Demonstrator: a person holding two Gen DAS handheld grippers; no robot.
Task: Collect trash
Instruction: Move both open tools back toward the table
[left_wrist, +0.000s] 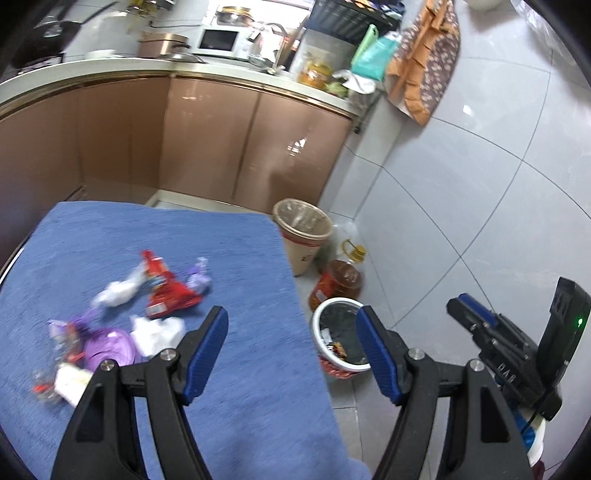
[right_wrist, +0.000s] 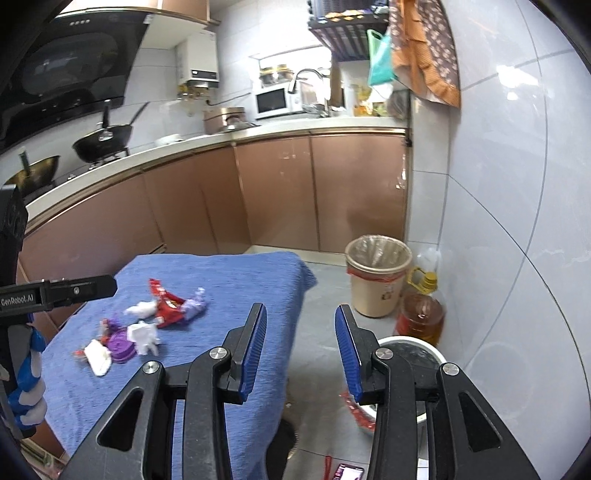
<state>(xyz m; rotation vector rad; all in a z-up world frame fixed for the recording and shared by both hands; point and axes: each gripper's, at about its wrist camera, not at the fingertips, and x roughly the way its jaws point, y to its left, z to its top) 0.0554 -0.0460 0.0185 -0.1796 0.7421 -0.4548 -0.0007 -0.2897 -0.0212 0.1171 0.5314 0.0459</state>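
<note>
Both hand-held grippers, left and right, hang with jaws apart and nothing between them. Crumpled wrappers lie scattered on the blue-covered worktop, left of the white bin on the floor.

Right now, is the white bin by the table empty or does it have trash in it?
Not empty. The left wrist view looks into the white bin on the floor: a black liner with a few scraps at the bottom. Far from full.

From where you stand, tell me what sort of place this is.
A home kitchen, most likely: a wok sits on the stove under a range hood, and a microwave stands beside the sink tap.
</note>
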